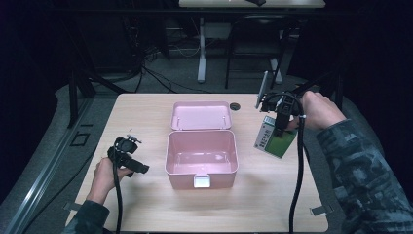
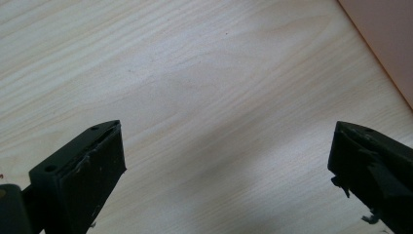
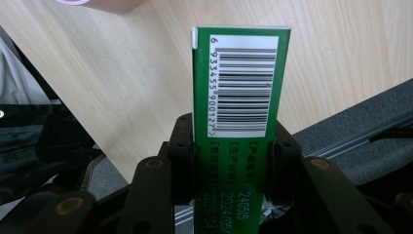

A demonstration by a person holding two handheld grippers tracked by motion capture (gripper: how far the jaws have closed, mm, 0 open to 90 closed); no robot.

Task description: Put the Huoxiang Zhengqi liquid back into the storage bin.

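Note:
A green carton (image 1: 274,139) with a white barcode panel hangs tilted above the table's right side, and my right gripper (image 1: 281,130) is shut on it. In the right gripper view the green carton (image 3: 241,87) stands up between the two black jaws, which press on its narrow sides. An open pink box (image 1: 201,157) with its lid (image 1: 200,115) laid back sits mid-table, to the carton's left. My left gripper (image 1: 139,167) rests low at the table's left, pointing toward the box. Its jaws stand wide apart over bare wood, nothing between them (image 2: 226,161).
The light wood table (image 1: 253,204) has bare room in front of the pink box and to its left. A small dark round grommet (image 1: 235,106) lies near the far edge. A pink corner of the box (image 2: 389,44) shows at the upper right of the left gripper view.

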